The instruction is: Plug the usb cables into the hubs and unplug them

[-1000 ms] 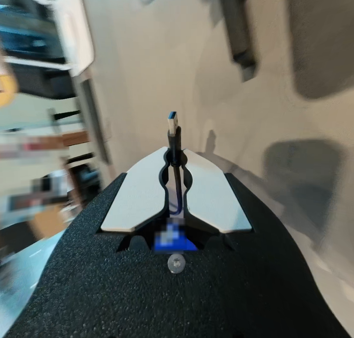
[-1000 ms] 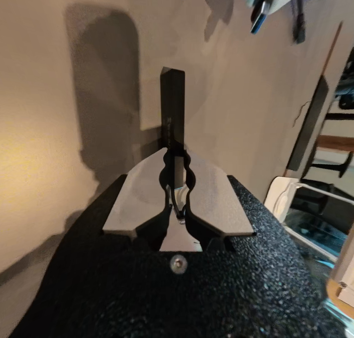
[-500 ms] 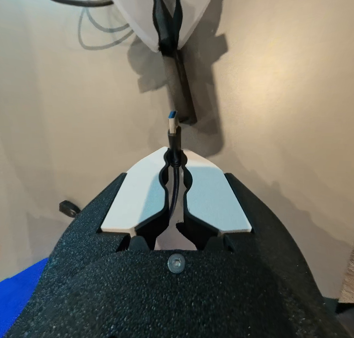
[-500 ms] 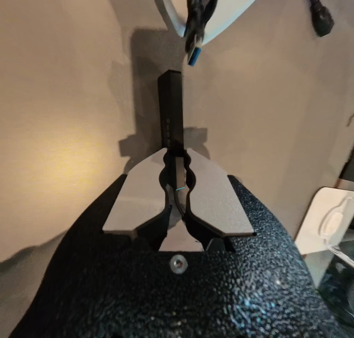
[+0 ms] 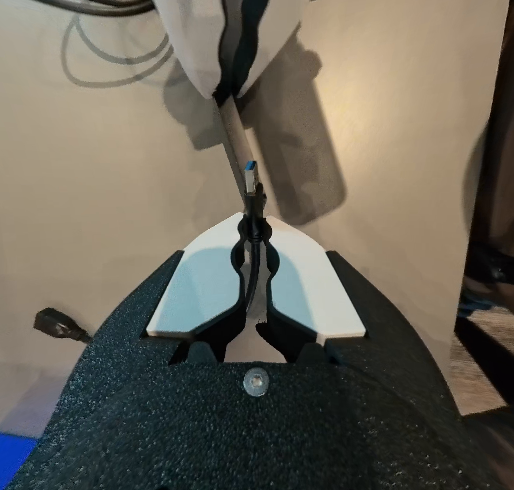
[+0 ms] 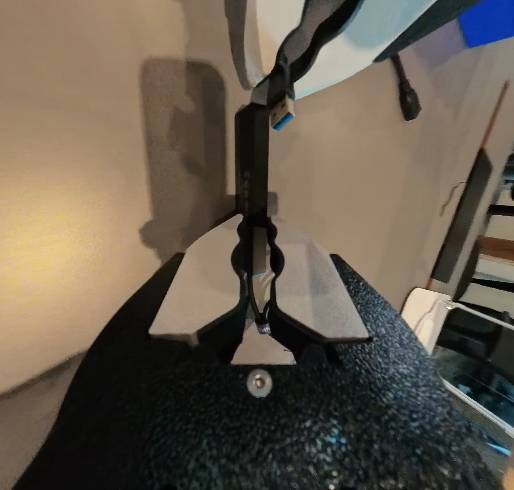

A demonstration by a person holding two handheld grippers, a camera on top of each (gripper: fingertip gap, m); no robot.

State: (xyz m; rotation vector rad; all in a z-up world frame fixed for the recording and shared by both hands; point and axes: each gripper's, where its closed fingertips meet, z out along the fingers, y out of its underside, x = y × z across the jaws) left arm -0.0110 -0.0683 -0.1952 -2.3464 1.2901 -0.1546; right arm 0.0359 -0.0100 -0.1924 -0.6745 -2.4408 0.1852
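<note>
My left gripper (image 5: 252,221) is shut on a black USB cable, and the cable's silver plug with a blue tip (image 5: 250,178) sticks out past its fingertips. My right gripper (image 6: 254,221) is shut on a slim black USB hub (image 6: 251,160) that points forward. The two grippers face each other above a beige table. In the right wrist view the plug (image 6: 282,114) hangs beside the hub's far end, just to its right, apart from any port. In the left wrist view the hub (image 5: 236,140) runs from the right gripper (image 5: 228,96) down to just behind the plug.
Loose dark cables (image 5: 91,7) curl on the beige table at upper left. Another black cable end (image 5: 54,328) lies at lower left, also showing in the right wrist view (image 6: 407,101). A dark table edge (image 5: 495,198) stands at right. A white clear-lidded box (image 6: 445,321) sits at right.
The two grippers have come closer together. The plug has moved from ahead of the hub's far end to right beside it, slightly to its right.
</note>
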